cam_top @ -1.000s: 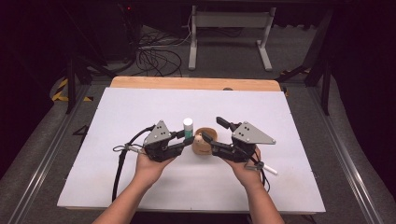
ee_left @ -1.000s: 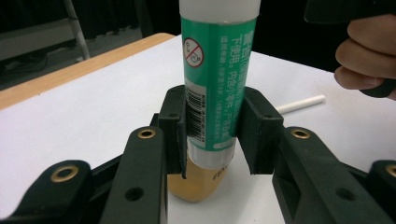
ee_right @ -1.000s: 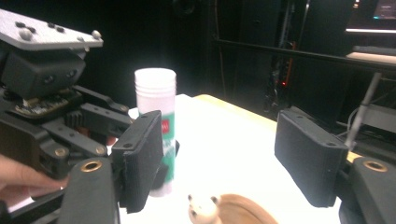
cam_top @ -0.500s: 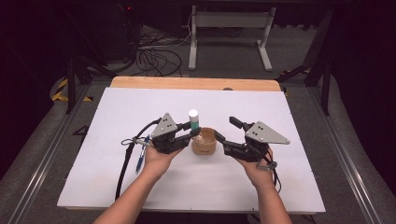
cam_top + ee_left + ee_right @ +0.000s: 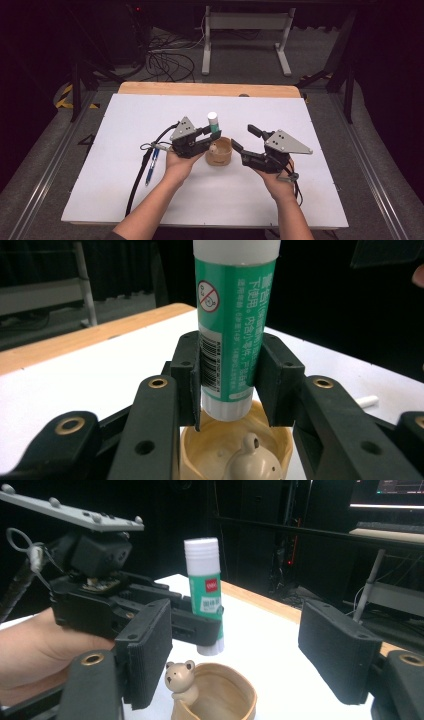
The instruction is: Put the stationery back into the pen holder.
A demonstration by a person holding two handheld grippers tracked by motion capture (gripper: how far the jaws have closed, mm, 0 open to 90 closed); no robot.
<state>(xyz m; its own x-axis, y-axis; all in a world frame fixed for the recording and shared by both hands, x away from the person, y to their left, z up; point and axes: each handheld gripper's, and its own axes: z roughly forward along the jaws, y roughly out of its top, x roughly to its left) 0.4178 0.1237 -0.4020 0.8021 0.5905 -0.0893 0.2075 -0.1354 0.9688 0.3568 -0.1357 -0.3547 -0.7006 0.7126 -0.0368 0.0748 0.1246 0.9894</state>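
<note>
Step in hand: glue going into the cup. Left tool clenched on green-labelled white-capped glue stick, upright, its base just above the tan wooden bear-figure cup on the white surface. Right tool released, beside cup. Next: lower straight, then let go.

blue pen, white table, metal stand
</note>
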